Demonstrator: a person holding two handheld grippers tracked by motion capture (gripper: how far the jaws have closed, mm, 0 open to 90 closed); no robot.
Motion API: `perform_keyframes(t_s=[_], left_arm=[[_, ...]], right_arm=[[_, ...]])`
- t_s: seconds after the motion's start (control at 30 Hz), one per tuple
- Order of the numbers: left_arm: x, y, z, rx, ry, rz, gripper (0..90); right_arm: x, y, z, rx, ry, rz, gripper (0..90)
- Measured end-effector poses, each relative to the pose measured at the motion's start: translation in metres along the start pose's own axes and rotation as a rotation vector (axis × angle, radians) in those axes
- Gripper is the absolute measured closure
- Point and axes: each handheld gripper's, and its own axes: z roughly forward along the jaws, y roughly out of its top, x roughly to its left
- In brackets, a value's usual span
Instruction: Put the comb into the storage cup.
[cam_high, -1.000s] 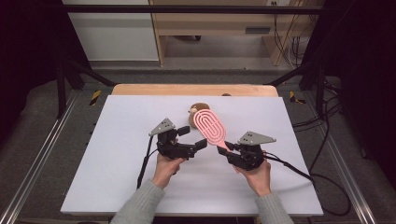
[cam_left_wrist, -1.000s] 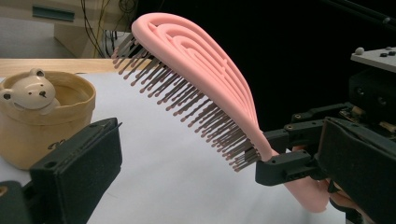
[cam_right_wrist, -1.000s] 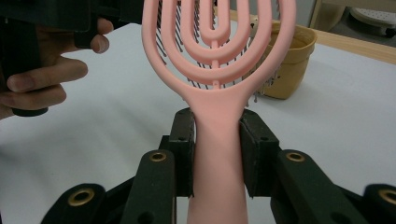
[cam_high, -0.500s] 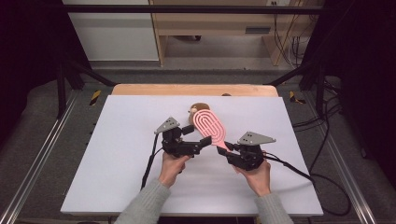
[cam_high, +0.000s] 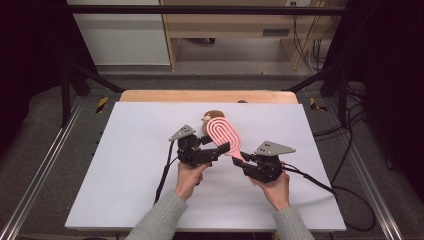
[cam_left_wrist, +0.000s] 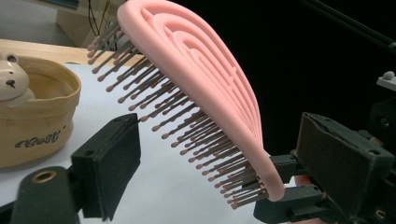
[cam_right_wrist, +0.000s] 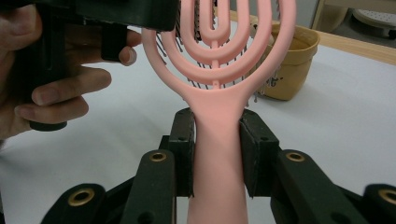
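obstacles: we see the pink hairbrush (cam_high: 224, 134) raised mid-table, tan cup (cam_high: 214, 117) just behind it | free: bare white tabletop (cam_high: 130, 145) on both sides and near us

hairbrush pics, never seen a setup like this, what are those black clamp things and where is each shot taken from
A person at a white table holds a hand-operated gripper in each hand. One picture looks down from above the table; the other two come from cameras riding on each gripper, looking along its black jaws. The right gripper is clamped on the handle of a pink hairbrush, holding it up. The left gripper has just been closing, its jaws either side of the brush head and bristles, not yet pressing. Behind the brush stands a small tan pot with a little animal figure on its rim.
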Motion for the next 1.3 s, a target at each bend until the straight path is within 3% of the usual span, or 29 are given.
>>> perform_keyframes(t_s=[0.27,0.67,1.3], left_arm=[[-0.0001,0.0000,0.0037,0.006,-0.023,-0.032,25.7],[-0.0020,0.0005,0.0042,-0.005,-0.010,-0.041,44.2],[-0.0045,-0.0001,0.0036,-0.023,-0.020,-0.086,53.6]], right_arm=[[0.0004,0.0000,-0.0001,-0.006,0.004,-0.003,69.7],[0.0012,-0.0001,0.0001,-0.012,0.012,-0.005,69.7],[0.0014,-0.0005,0.0009,-0.015,0.015,-0.001,69.9]])
